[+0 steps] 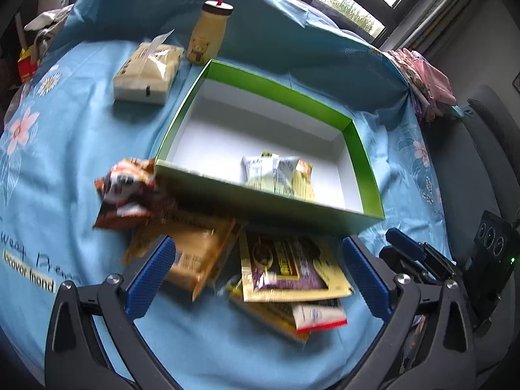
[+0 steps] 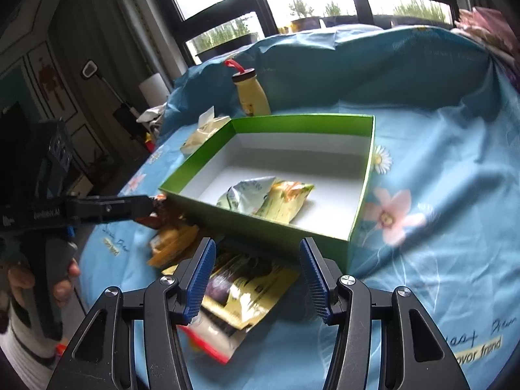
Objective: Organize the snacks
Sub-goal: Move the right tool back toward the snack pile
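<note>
Your left gripper stands wide with nothing between its blue pads; your right gripper is partly spread and also grips nothing. Loose snack packets lie on the blue floral cloth just below and ahead of both sets of fingers, on the near side of the green box, which already has a pale green and yellow packet on its white floor.

The purple and yellow sachet lies flat in the gap between your left fingers, on top of a red-edged packet; the tan packet sits at your left finger's tip, and the crumpled brown packet lies beyond it, against the box corner.

Judge these as light, thin, crinkly film: they will likely bend and slide on each other. Take the sachet by a free sealed edge where it overhangs the packet beneath, pinching gently so the contents are not crushed.
</note>
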`<action>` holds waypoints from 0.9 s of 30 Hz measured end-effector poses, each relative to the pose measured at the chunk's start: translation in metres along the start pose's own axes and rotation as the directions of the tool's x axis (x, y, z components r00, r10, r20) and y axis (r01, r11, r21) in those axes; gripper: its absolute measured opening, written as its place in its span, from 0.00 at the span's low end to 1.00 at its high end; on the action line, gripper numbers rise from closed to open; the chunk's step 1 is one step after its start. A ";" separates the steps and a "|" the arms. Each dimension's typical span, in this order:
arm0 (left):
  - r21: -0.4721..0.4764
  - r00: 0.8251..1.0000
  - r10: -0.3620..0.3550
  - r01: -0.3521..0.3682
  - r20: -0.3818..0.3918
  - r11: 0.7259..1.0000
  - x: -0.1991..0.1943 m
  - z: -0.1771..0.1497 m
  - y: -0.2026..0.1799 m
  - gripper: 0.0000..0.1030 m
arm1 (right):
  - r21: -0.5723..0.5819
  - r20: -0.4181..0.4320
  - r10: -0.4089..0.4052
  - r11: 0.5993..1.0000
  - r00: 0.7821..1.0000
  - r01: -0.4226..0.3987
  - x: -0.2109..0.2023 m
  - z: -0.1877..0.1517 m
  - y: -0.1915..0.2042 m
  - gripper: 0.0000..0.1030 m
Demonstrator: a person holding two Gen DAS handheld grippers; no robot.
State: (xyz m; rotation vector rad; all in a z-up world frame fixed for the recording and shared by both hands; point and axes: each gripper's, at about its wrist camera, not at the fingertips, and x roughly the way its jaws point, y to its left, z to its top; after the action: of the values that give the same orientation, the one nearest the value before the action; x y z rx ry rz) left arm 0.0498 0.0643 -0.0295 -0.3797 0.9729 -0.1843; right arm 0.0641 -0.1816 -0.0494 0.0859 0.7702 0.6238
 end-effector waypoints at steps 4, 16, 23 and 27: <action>-0.003 1.000 0.027 -0.027 -0.014 1.000 -0.002 -0.013 0.002 0.99 | 0.014 -0.008 0.004 1.000 1.000 -0.004 -0.003 -0.007 -0.001 0.53; 0.034 0.993 0.115 -0.115 0.013 0.993 -0.015 -0.041 -0.009 0.99 | 0.027 -0.030 0.021 0.999 0.999 -0.020 -0.013 -0.026 0.006 0.53; 0.041 0.993 0.120 -0.120 0.007 0.992 -0.018 -0.051 -0.011 0.99 | 0.022 -0.049 0.028 0.999 0.998 -0.027 -0.014 -0.034 0.011 0.53; 0.039 0.993 0.122 -0.122 0.001 0.992 -0.019 -0.054 -0.013 0.99 | 0.025 -0.055 0.031 0.999 0.998 -0.030 -0.013 -0.036 0.012 0.53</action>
State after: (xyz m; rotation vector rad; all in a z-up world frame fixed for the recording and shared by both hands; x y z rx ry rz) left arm -0.0052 0.0459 -0.0372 -0.2832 0.9889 -0.0929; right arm 0.0266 -0.1842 -0.0631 0.1033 0.8314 0.6482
